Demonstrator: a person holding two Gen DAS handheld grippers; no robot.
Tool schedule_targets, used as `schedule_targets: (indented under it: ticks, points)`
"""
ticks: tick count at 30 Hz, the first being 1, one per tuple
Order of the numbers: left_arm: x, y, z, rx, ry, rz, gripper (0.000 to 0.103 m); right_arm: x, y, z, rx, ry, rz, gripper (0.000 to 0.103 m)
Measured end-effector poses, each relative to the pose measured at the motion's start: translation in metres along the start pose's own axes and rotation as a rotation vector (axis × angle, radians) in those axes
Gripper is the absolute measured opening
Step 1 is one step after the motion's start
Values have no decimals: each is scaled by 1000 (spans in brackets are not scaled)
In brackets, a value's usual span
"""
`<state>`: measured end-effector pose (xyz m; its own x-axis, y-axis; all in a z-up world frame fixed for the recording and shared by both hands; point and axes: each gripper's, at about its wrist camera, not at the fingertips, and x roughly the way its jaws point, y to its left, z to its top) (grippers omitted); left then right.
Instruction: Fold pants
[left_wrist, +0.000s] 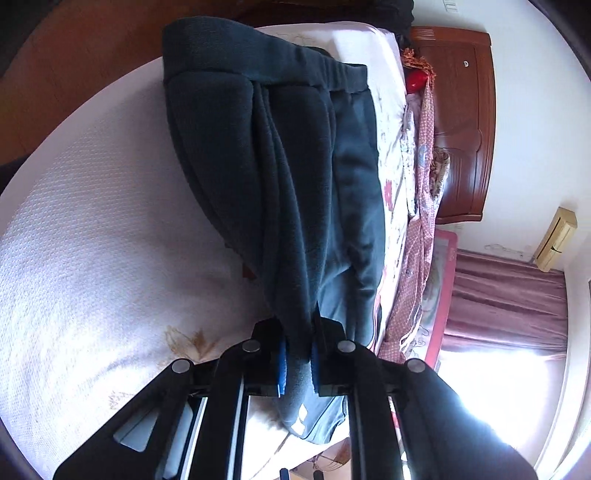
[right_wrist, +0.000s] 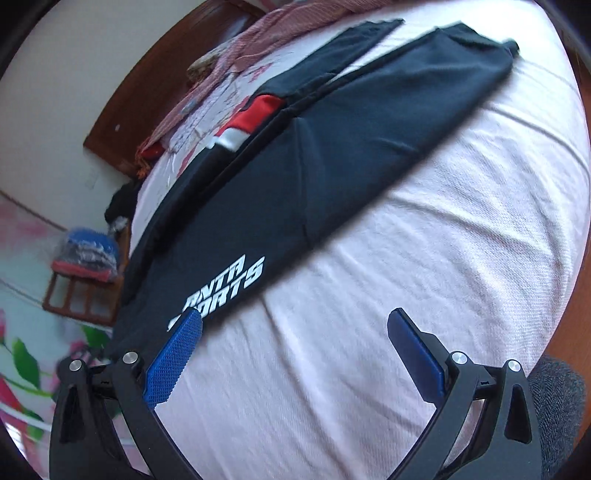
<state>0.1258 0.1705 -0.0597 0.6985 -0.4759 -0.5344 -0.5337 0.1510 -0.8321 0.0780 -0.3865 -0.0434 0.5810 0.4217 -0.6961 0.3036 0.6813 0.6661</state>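
Lying on the white bed (right_wrist: 369, 295), one pair of dark pants (right_wrist: 295, 155) is pinched by the left hand-held gripper (left_wrist: 297, 363); the right hand-held gripper (right_wrist: 291, 354) is held spread beside the pants.

**Two wrist cameras, one bed, opposite ends**

My left wrist camera looks along its fingers (left_wrist: 297, 363), pressed close against the dark pants (left_wrist: 280, 166), facing down their length toward the waistband and the wooden headboard (left_wrist: 461, 122). My right wrist camera sits low over the white mattress (right_wrist: 406, 277), a little back from the pants (right_wrist: 295, 155), viewing them obliquely. Both views share the pants, mattress and headboard (right_wrist: 122, 110).
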Motion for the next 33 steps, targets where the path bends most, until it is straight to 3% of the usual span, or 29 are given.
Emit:
schedule_targets:
  ticks: [5, 9, 12, 16, 18, 19, 21, 28, 33]
  points:
    - [1, -17, 3, 2, 8, -24, 9, 14, -34, 28, 308, 21, 276, 100]
    - [2, -26, 2, 16, 10, -28, 9, 24, -41, 35, 387, -22, 286, 99]
    - [3, -29, 3, 17, 12, -29, 9, 27, -35, 45, 382, -54, 309, 94]
    - [2, -27, -1, 21, 10, -30, 9, 36, -32, 52, 380, -61, 259, 83]
    - [1, -25, -2, 25, 9, -33, 9, 41, -29, 52, 364, -56, 208, 59]
    - [1, -24, -2, 29, 8, -34, 9, 43, -28, 52, 341, -54, 160, 37]
    - [-1, -22, -3, 36, 4, -41, 9, 47, -26, 53, 290, -49, 105, 5]
    - [-26, -16, -19, 104, -54, -106, 9, 15, -14, 61, 135, -44, 185, 5]
    - [-65, -13, -44, 171, -77, -103, 9, -18, -12, 57, 50, 9, 228, 5]
